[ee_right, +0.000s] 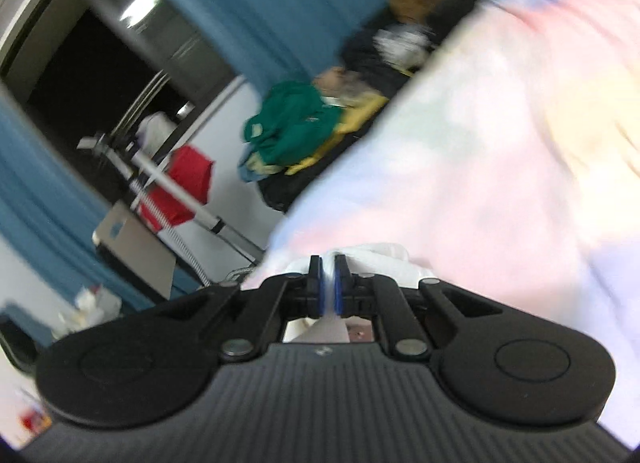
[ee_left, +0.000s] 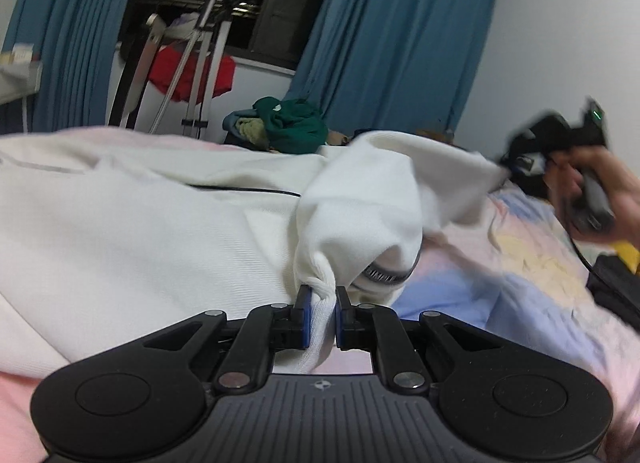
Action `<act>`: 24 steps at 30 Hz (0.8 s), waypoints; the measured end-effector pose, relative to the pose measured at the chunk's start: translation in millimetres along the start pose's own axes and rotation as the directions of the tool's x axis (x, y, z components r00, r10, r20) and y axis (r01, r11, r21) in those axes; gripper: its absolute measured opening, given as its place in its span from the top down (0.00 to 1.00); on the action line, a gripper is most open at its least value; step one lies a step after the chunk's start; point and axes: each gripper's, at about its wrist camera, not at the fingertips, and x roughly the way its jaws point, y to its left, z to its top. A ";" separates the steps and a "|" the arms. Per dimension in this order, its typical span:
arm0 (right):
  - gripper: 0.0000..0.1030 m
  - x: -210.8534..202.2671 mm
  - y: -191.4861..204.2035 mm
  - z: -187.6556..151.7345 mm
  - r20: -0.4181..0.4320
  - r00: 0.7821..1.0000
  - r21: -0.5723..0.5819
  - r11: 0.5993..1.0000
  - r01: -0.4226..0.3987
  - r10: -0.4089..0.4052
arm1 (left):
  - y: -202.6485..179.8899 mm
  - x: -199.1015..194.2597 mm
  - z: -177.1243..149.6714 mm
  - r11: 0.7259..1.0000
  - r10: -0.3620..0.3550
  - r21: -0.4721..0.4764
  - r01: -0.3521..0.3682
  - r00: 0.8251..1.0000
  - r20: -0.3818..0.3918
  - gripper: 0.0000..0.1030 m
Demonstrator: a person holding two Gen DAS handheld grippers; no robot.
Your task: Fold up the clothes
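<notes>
My left gripper is clamped on a bunched edge of the white garment, which spreads across the left and centre of the frame over the pastel bedsheet. At right, my right gripper pinches another white fold.

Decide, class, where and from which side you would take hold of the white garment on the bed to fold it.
Grip the white garment at its edge, coming in low from the near side of the bed. The left gripper already pinches a bunched corner this way, and the right gripper holds another edge. Most of the cloth lies flat, so only the edges offer the jaws something to close on.
</notes>
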 end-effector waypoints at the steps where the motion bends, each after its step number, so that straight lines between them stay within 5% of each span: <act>1: 0.92 -10.5 -17.5 -3.7 -0.001 1.000 0.023 1.000 0.018 -0.018 | -1.9 -1.7 -1.4 1.000 0.010 0.015 -0.010 1.000 -0.012 0.89; 5: 0.92 -46.3 -77.2 -17.0 -0.011 0.996 0.090 0.992 0.086 -0.085 | -9.4 -8.4 -7.0 0.996 0.052 0.078 -0.047 0.997 -0.058 0.89; 8: 0.92 -53.2 -118.6 -29.4 -0.140 0.987 0.243 0.964 0.105 -0.072 | -15.1 -13.4 -11.2 0.989 0.085 0.125 -0.073 0.992 -0.090 0.89; 11: 0.92 -53.8 -137.6 -36.2 -0.236 0.972 0.358 0.930 0.081 0.007 | -20.7 -18.4 -15.5 0.980 0.119 0.173 -0.097 0.986 -0.121 0.89; 17: 0.89 -47.0 -148.3 -36.4 -0.260 0.960 0.464 0.885 0.031 0.103 | -26.6 -19.8 -22.3 0.962 0.172 0.240 -0.129 0.970 -0.169 0.89; 22: 0.65 -20.7 -179.7 -38.0 -0.234 0.963 0.626 0.779 0.041 0.137 | -25.0 -10.5 -26.0 0.955 0.196 0.261 -0.141 0.960 -0.199 0.89; 24: 0.64 -4.9 -183.2 -37.3 -0.241 0.960 0.633 0.773 0.046 0.140 | -24.9 -7.0 -27.5 0.952 0.204 0.271 -0.145 0.957 -0.205 0.89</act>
